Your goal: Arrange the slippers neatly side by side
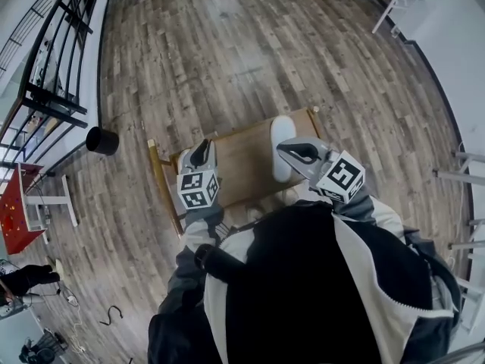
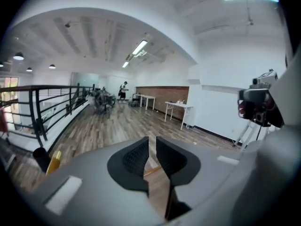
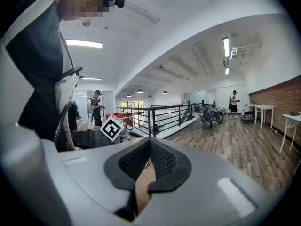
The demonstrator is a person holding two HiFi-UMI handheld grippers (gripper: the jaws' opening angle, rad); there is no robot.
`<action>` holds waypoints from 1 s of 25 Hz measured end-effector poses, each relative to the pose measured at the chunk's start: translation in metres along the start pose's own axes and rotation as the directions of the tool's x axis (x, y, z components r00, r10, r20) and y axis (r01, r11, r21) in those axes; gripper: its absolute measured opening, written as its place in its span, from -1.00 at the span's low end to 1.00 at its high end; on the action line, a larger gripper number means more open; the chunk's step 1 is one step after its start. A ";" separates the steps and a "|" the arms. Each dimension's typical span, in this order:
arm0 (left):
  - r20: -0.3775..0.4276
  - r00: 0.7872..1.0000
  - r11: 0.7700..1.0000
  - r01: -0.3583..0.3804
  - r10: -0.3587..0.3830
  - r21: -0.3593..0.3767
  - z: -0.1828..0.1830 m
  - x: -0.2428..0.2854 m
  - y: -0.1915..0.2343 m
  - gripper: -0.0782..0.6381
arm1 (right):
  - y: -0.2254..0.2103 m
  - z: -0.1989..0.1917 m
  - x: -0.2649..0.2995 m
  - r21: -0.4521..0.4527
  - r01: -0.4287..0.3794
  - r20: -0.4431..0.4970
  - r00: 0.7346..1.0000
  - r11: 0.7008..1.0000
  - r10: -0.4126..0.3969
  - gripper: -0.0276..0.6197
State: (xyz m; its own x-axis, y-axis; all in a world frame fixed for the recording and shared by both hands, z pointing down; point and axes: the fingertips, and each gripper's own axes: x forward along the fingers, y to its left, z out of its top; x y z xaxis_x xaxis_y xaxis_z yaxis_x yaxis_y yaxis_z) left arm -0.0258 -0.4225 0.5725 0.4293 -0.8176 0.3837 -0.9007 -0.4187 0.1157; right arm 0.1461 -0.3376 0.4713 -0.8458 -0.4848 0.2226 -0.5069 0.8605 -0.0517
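A white slipper (image 1: 282,144) lies lengthwise on the right part of a small wooden table (image 1: 239,161). My right gripper (image 1: 294,152) hangs just over that slipper's near end, jaws shut with nothing between them; in the right gripper view (image 3: 149,149) the black pads meet at the tips. My left gripper (image 1: 201,152) is raised over the table's left part, its jaws a narrow slit apart and empty, as the left gripper view (image 2: 152,150) shows. A pale shape (image 1: 184,160) beside it may be the second slipper, mostly hidden by the gripper.
The table stands on a wooden plank floor. A black bin (image 1: 101,140) sits to the left by a black railing (image 1: 53,67). A red table (image 1: 18,211) and a person (image 1: 26,277) are at the far left. White table legs (image 1: 385,10) stand at the back right.
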 end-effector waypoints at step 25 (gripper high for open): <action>0.269 0.930 0.963 0.209 -0.249 0.171 0.097 -0.113 -0.075 -0.73 | -0.015 -0.007 0.041 0.093 0.044 0.007 0.999 0.995 -0.045 -0.42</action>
State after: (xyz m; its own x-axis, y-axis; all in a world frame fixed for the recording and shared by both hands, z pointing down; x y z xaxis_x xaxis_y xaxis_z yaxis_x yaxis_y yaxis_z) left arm 0.0000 -0.3367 0.4315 0.6417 -0.7626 0.0817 -0.7665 -0.6412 0.0350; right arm 0.1202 -0.3699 0.4879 -0.8232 -0.5243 0.2179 -0.5572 0.8198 -0.1322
